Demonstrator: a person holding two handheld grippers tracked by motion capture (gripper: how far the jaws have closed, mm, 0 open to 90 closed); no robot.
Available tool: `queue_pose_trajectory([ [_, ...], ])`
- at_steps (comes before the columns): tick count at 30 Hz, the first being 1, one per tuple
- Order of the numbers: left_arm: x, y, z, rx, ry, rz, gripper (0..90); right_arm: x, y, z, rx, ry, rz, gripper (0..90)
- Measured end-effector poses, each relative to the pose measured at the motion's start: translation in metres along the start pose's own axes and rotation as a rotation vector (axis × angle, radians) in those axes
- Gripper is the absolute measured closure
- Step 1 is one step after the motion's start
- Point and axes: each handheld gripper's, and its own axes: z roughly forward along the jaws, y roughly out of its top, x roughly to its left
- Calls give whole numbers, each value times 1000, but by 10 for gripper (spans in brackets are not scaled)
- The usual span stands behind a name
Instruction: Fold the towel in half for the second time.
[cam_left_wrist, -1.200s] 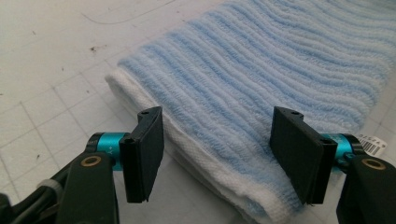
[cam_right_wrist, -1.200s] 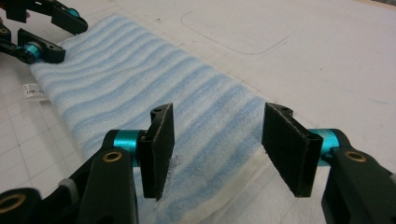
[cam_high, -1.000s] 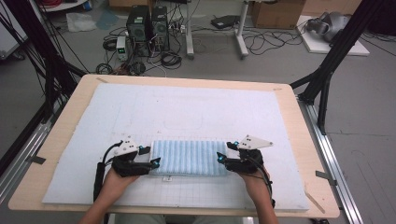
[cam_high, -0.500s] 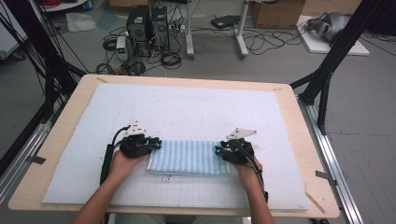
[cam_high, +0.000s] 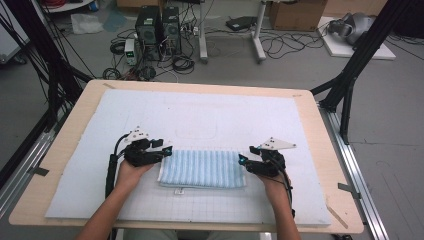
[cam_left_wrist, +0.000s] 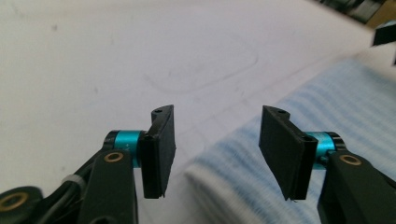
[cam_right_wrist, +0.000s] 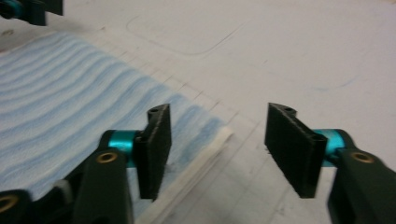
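A folded blue-striped towel (cam_high: 202, 168) lies flat on the white mat (cam_high: 200, 110), near the person's side. My left gripper (cam_high: 167, 150) is at the towel's far left corner and my right gripper (cam_high: 243, 160) is by its right edge. In the left gripper view the left gripper (cam_left_wrist: 217, 135) stands open, its jaws having just opened over the towel's (cam_left_wrist: 327, 107) corner without pressing it. In the right gripper view the right gripper (cam_right_wrist: 217, 135) is also open, its jaws having just opened above the towel's (cam_right_wrist: 70, 93) edge and holding nothing.
The mat covers a wooden table (cam_high: 75, 115). A faint rounded outline (cam_high: 196, 125) is marked on the mat beyond the towel. A small white tag (cam_high: 178, 191) sticks out at the towel's near edge. Black frame posts (cam_high: 350, 75) stand at the table's sides.
Both hands moved away from the person, from the towel's near corners up to its far corners. Both grippers' jaws now stand apart. The towel lies in the same place.
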Motion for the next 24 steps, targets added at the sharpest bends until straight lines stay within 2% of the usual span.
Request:
queue_pose_trajectory([
  [2,-2,3,-4,-58,7,3,334,-2,3,-4,-21,-22,-1,294],
  [3,-3,5,-6,-87,28,-15,259,-2,4,-6,-27,-32,-1,275],
  [4,-2,6,-8,-104,23,-24,168,-2,5,-9,-35,-37,-10,272],
  [5,-1,7,-10,-120,8,-25,138,-2,5,-11,-38,-40,-18,258],
  [9,2,11,-24,-158,-13,4,142,-1,7,-26,-70,-53,-50,166],
  [11,4,13,-33,-175,-49,15,143,-2,7,-36,-93,-60,-53,116],
  [12,5,13,-37,-182,-49,23,143,-3,7,-41,-105,-60,-53,115],
  [14,7,12,-45,-192,-42,25,142,-3,5,-51,-110,-63,-47,113],
  [18,9,8,-56,-199,-20,32,145,-6,2,-65,-97,-82,-70,111],
  [24,10,2,-63,-180,18,29,160,-9,-4,-71,-78,-93,-63,111],
])
